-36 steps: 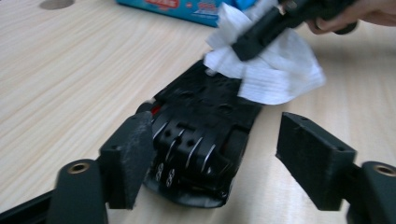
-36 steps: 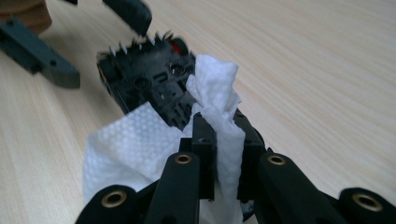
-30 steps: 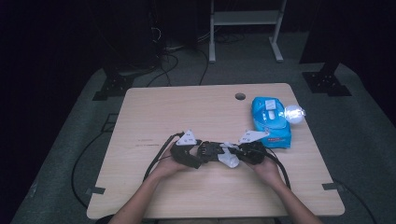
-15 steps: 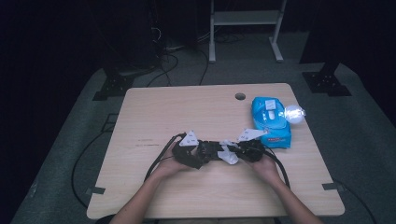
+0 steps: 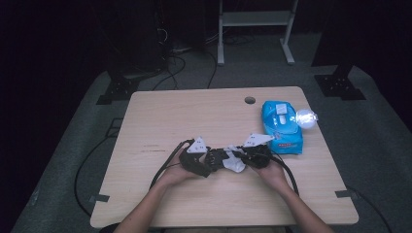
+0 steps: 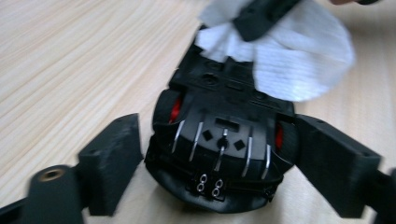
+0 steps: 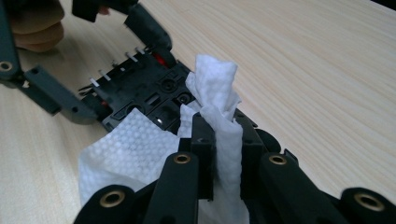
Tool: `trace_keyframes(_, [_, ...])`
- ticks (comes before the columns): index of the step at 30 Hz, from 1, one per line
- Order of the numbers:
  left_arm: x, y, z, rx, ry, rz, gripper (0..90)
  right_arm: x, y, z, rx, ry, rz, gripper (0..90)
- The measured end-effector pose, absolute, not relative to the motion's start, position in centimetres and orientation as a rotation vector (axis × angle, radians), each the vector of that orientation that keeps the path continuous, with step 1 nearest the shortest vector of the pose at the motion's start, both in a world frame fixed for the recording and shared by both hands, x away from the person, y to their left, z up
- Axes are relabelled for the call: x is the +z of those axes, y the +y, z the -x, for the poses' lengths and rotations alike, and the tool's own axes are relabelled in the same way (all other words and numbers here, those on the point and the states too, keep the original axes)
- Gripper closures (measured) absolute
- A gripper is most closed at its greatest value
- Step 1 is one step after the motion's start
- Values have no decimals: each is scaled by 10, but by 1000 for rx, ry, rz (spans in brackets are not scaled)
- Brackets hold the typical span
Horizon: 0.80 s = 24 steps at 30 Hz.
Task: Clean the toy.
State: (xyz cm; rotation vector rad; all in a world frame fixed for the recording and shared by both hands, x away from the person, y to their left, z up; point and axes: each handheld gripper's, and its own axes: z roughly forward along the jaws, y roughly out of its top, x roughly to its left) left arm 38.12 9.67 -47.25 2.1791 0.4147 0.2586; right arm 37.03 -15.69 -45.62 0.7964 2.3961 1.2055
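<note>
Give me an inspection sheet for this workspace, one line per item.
Surface: light wooden table, hole near its far edge.
Job's things: black toy car upside down, white wipe lying on it.
Clutter: blue wipes pack at the right, bright glare beside it.
Grippers: left gripper flanks the car, jaws apart; right gripper pinches the wipe.
Cables: black cables trail from both grippers.
Surroundings: dark floor, white frame, floor wiring behind the table.

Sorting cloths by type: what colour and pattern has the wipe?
White wipe with a dotted emboss, best in the right gripper view.
</note>
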Motion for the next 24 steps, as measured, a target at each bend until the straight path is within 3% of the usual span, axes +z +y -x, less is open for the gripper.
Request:
trace_keyframes(5, [-475,91,-379,255,392,-2202,149,-455,-155,-370,1212,2389,-794,794])
trace_keyframes(6, [-475,91,-378,270,372,-2209,176,-454,-156,-369,1216,2388,-811,728])
trace_keyframes(7, [-475,91,-378,270,372,-2209,205,-454,-156,-369,1216,2388,-811,728])
trace_keyframes(12, [-475,92,-379,273,374,-2211,202,-445,-162,-364,1225,2382,-801,539])
trace_keyframes(17, [-474,92,-379,279,383,-2202,194,-438,-168,-358,1226,2349,-774,491])
trace_keyframes(24, [-474,91,-378,279,382,-2215,189,-447,-163,-354,1176,2411,-715,526])
